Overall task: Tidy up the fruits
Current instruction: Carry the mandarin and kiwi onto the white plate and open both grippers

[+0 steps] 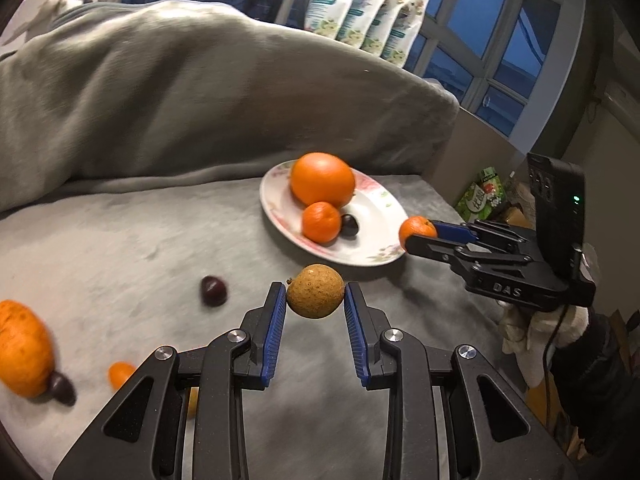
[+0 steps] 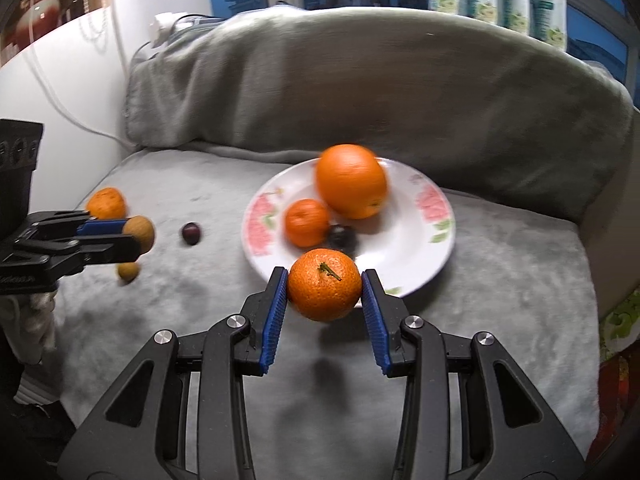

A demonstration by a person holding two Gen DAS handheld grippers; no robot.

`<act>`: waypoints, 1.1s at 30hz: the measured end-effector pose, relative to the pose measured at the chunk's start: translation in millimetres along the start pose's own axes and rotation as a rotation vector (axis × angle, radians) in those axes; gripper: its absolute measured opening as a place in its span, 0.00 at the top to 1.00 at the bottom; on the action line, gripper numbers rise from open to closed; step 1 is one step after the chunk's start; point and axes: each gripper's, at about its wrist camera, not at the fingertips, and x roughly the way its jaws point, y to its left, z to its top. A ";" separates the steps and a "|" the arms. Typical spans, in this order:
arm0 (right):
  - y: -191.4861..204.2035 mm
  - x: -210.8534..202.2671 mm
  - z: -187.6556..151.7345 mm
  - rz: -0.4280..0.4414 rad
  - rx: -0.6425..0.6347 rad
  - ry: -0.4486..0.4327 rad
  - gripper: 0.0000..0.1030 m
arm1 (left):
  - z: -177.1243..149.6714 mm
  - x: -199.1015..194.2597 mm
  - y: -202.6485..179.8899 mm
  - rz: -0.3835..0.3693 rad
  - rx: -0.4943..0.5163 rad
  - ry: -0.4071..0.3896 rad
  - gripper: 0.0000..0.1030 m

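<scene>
Far L on grey blanket (image 1: pixel 140 240): large orange fruit (image 1: pixel 22 348) w/ dark plum (image 1: pixel 62 388) touching its lower edge. Just R of that, small orange kumquat-like fruit (image 1: pixel 120 374), partly hidden behind L gripper frame. Second dark plum (image 1: pixel 214 290) lying alone further back, between these and plate.

Centre: L gripper (image 1: pixel 315 298), jaws nearly closed, blue pads (image 1: pixel 276 332) pressed on both sides of brown speckled longan (image 1: pixel 315 291); held clear of blanket, short of plate rim.

R of centre: white floral plate (image 1: pixel 372 248) on blanket. Holds big orange (image 1: pixel 322 179) at back, small mandarin (image 1: pixel 321 222) in front of it, dark plum (image 1: pixel 349 225) touching mandarin's R side. Front half of plate bare.

Further R: R gripper (image 2: pixel 325 286), jaws narrowly apart, clamped on stem-up mandarin (image 2: pixel 325 285). In R wrist view it hangs over near rim of plate; in L wrist view same fruit sits at plate's R edge. Gloved hand (image 1: pixel 536 332) and dark sleeve (image 1: pixel 588 376) behind gripper.

Surroundings: grey cushion back (image 1: pixel 200 100) rising behind plate, row of printed pouches (image 1: pixel 372 12) on sill, dark window (image 1: pixel 480 40) beyond. Blur on fruits in both views.
</scene>
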 end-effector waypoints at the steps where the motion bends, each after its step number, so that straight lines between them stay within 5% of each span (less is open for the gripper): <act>1: -6.4 1.8 1.6 -0.012 0.005 0.001 0.62 | 2.0 2.9 -1.7 -0.004 0.003 0.002 0.73; 12: -48.1 22.5 16.0 -0.075 0.041 0.009 0.62 | 22.9 36.1 -25.6 -0.029 0.048 0.019 0.73; 33: -60.0 41.3 25.8 -0.085 0.051 0.021 0.62 | 30.6 65.4 -34.8 -0.013 0.077 0.056 0.72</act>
